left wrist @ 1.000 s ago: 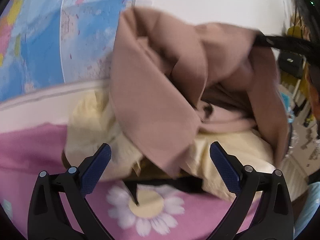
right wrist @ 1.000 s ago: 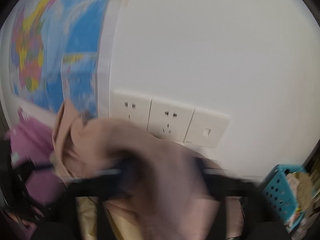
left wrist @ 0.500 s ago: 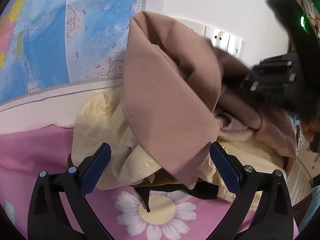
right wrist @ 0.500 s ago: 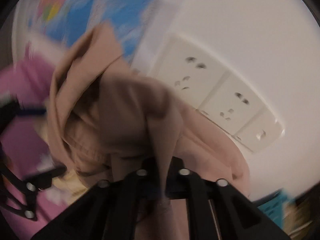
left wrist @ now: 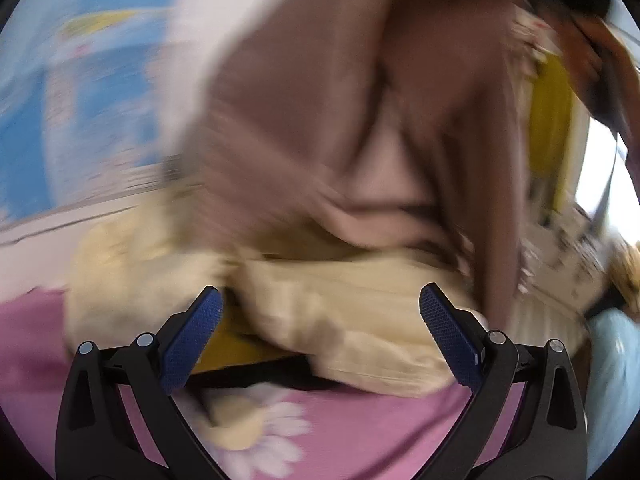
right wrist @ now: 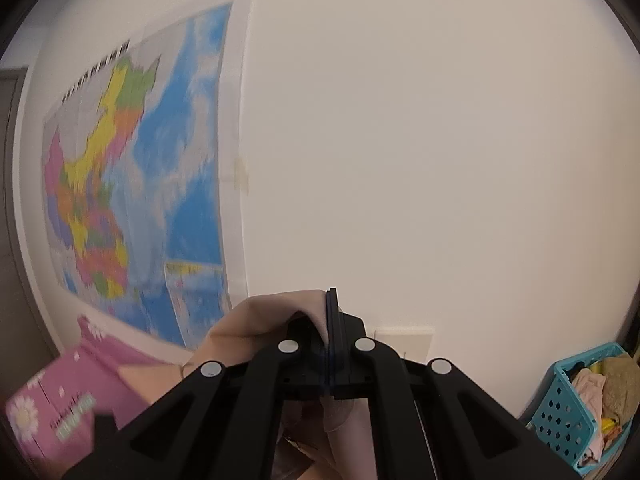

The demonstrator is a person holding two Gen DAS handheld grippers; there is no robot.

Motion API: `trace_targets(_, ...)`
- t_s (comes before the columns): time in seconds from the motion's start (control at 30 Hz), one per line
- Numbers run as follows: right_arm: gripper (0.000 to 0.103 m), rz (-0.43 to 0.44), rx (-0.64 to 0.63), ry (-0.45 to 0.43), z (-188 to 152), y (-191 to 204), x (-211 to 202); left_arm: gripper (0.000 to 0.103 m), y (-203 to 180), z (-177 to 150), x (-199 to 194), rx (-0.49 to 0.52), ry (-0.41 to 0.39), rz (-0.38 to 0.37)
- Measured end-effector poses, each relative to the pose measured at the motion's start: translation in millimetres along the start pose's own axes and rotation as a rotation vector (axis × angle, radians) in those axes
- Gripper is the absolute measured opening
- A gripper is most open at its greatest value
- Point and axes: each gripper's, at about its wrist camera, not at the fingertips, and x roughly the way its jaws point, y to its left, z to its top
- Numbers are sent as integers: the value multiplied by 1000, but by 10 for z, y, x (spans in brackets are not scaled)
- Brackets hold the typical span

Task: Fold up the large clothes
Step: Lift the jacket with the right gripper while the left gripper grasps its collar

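Observation:
A tan-pink garment (left wrist: 360, 100) hangs blurred in the upper part of the left wrist view, lifted from above a pile of cream-yellow clothes (left wrist: 340, 292) on the pink flowered bedsheet (left wrist: 360, 432). My left gripper (left wrist: 320, 308) stands open just in front of the cream pile, with nothing between its fingers. In the right wrist view my right gripper (right wrist: 329, 300) is shut on a fold of the tan-pink garment (right wrist: 256, 320), which drapes to the left and down below the jaws.
A coloured wall map (right wrist: 140, 168) hangs at the left of a white wall with a socket plate (right wrist: 404, 336). A turquoise basket (right wrist: 576, 404) full of clothes stands at the lower right. The pink bedsheet (right wrist: 60, 392) lies at the lower left.
My right gripper closed on the tan-pink garment and rose with it, so the sockets dropped in its view. The left gripper swung sideways and closer to the cream pile, staying open.

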Motion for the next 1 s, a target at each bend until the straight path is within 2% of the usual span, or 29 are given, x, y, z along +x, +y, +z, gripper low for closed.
trace_targets(0.07, 1, -13, -2, -28, 57, 11, -102, 98, -128, 28, 111, 37, 0, -12)
trace_targets(0.13, 1, -5, 8, -51, 139, 24, -178, 98, -145, 130, 261, 33, 5, -15)
trace_targets(0.23, 1, -13, 7, -80, 256, -18, -368, 98, 71, 355, 463, -66, -10, 67)
trace_targets(0.27, 1, -12, 15, -86, 268, -44, -428, 98, 164, 407, 506, -104, -12, 56)
trace_targets(0.33, 1, -10, 13, -88, 260, -66, -500, 97, 329, 536, 559, -198, -24, -15)
trace_targets(0.4, 1, -10, -4, -87, 248, -57, -538, 97, 360, 628, 518, -219, -57, -75)
trace_targets(0.43, 1, -16, -8, -87, 241, -57, -555, 97, 360, 652, 491, -208, -74, -81)
trace_targets(0.5, 1, -7, -7, -89, 226, -62, -581, 86, 268, 751, 466, -161, -102, -76)
trace_targets(0.53, 1, -7, -19, -91, 219, -35, -585, 60, 186, 835, 489, -145, -107, -84)
trace_targets(0.57, 1, -8, -31, -92, 214, -9, -587, 22, 148, 892, 529, -130, -100, -82)
trace_targets(0.6, 1, -10, -32, -93, 211, -1, -592, 8, 115, 988, 588, -124, -75, -92)
trace_targets(0.67, 1, -17, -27, -91, 225, 13, -621, 6, 92, 1121, 607, -141, -64, -89)
trace_targets(0.77, 1, -41, -15, -150, 333, 2, -896, 5, -7, 1330, 370, -135, -125, -92)
trace_targets(0.87, 1, -41, 0, -224, 519, 11, -1323, 5, -167, 1539, -96, -101, -222, -96)
trace_targets(0.97, 1, -37, -19, -313, 734, 147, -1835, 5, -296, 1737, -683, -74, -310, -107)
trace_targets(1.0, 1, -25, -23, -336, 785, 189, -1971, 5, -362, 1798, -962, -49, -350, -90)
